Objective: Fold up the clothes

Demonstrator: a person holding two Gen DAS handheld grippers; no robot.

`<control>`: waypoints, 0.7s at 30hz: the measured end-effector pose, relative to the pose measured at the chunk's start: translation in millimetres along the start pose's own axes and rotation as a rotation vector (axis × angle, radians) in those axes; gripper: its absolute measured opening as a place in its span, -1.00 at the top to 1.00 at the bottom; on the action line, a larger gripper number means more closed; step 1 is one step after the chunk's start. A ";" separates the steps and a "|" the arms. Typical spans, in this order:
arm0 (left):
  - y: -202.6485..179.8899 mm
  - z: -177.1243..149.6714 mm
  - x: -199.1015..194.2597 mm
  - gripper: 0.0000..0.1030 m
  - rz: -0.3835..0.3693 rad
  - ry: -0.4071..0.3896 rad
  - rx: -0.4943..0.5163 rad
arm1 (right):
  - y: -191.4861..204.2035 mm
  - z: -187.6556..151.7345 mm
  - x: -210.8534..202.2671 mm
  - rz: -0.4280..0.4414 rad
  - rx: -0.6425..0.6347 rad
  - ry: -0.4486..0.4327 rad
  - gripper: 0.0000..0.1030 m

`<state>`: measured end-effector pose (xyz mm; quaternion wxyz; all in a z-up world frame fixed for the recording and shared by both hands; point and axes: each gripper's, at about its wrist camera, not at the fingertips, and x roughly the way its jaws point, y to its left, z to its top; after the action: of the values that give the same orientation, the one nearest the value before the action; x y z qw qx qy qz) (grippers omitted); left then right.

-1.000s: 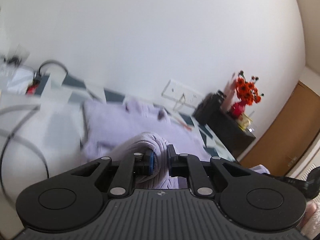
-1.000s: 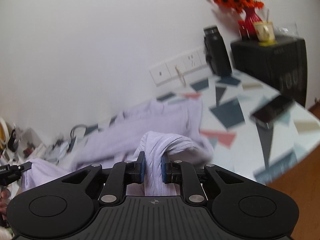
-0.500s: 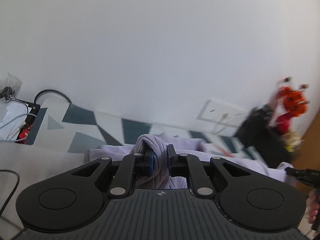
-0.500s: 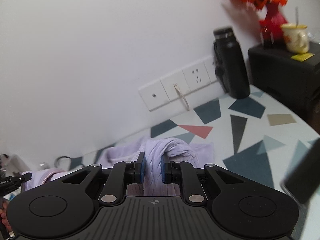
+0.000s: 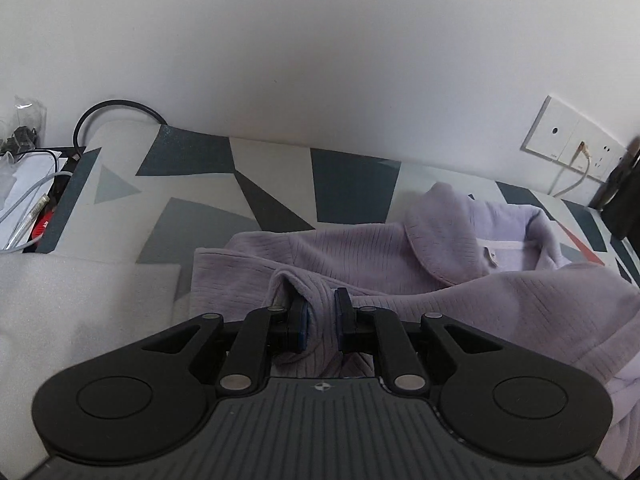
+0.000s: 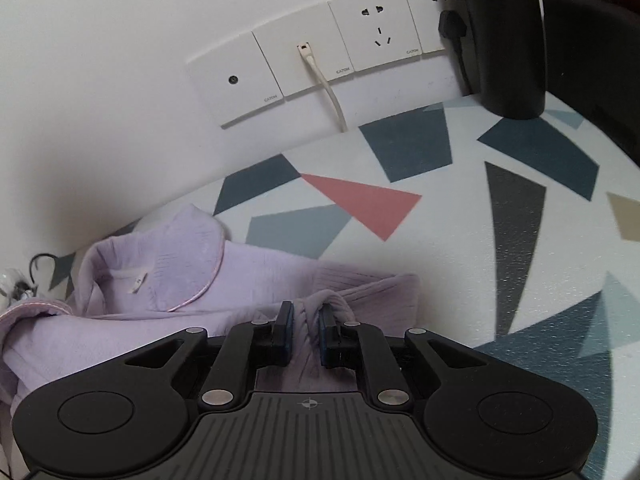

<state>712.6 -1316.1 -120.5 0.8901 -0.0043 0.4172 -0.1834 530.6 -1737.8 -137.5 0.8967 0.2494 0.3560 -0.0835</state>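
Observation:
A lilac ribbed top [image 5: 360,256] with a collar lies on the patterned table [image 5: 192,184], its collar end toward the wall. My left gripper [image 5: 320,312] is shut on a bunched fold of the lilac top at its left edge. In the right wrist view the same lilac top [image 6: 256,276] shows its collar and white label, and my right gripper [image 6: 306,320] is shut on a pinch of fabric at its right edge. Both pinched folds sit low, close over the garment's upper part.
A white wall with socket plates [image 6: 312,52] and a plugged white cable [image 6: 328,88] runs along the table's far edge. A tall black bottle [image 6: 508,40] and a black box [image 6: 592,52] stand at the right. Cables [image 5: 28,196] and white foam [image 5: 80,300] lie at the left.
Both grippers have carried their pinched fabric forward toward the wall and down, bringing the folded-over layer onto the top near its collar. The grips have stayed shut.

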 end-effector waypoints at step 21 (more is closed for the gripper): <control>21.2 18.4 -105.1 -0.51 -0.275 -0.056 0.351 | 45.8 13.8 -131.3 -0.111 0.000 -0.185 -0.22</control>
<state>671.7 -1264.4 -34.0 0.8552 0.0887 0.3494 -0.3725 457.7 -1709.0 -21.8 0.9198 0.2204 0.2850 -0.1554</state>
